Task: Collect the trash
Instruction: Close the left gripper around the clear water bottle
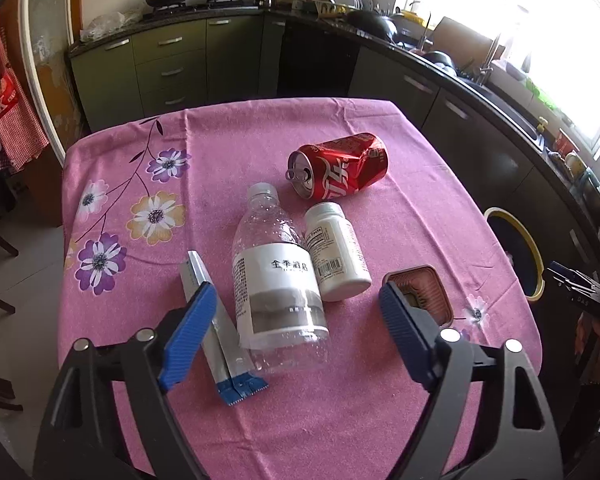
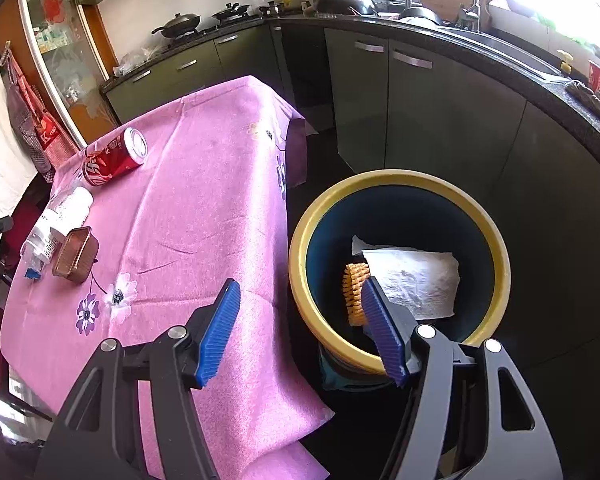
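Two blue-padded grippers, left gripper (image 1: pixel 294 328) and right gripper (image 2: pixel 300 330), stand open and empty; the clear plastic water bottle (image 1: pixel 278 284), lying on the pink tablecloth (image 1: pixel 339 400), is light, crushable, slippery: grasp mid-label.

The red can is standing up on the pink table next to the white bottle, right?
Not quite. The red can is lying on its side, not standing, on the pink table near the white bottle. The left wrist view shows it.

The bin (image 2: pixel 399 184) mouth is open from above. On the table (image 1: pixel 300 420), the near edge is free. The bottle (image 1: pixel 276 280), white jar (image 1: pixel 335 256) and can (image 1: pixel 339 164) crowd the middle.
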{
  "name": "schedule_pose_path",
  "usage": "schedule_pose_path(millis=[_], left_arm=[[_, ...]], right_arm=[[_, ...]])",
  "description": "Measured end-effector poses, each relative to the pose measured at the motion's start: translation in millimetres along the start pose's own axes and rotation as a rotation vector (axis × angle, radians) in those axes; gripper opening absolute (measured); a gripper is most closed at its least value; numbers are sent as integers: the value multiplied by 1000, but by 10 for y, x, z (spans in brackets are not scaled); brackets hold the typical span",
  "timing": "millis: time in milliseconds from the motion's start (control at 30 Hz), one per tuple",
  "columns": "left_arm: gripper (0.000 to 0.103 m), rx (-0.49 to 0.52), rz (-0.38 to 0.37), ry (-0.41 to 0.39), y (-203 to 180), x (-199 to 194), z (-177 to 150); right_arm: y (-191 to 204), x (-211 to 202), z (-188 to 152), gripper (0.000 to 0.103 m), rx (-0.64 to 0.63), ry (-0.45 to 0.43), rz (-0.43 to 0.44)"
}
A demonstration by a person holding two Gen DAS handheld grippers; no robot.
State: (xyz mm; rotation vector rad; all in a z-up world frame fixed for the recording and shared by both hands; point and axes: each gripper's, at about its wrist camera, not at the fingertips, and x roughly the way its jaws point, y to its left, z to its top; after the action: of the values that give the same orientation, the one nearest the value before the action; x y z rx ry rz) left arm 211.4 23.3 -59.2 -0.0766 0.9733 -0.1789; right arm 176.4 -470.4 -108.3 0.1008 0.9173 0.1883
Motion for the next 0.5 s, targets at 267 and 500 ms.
schedule_pose_path(millis=[267,500], left_arm=[[69,6,7,176,27,419,254],[65,23,58,281,37,686,330]], right_arm=[[-18,107,-53,63,12,24,28],[-53,105,-75,63,30,26,49]])
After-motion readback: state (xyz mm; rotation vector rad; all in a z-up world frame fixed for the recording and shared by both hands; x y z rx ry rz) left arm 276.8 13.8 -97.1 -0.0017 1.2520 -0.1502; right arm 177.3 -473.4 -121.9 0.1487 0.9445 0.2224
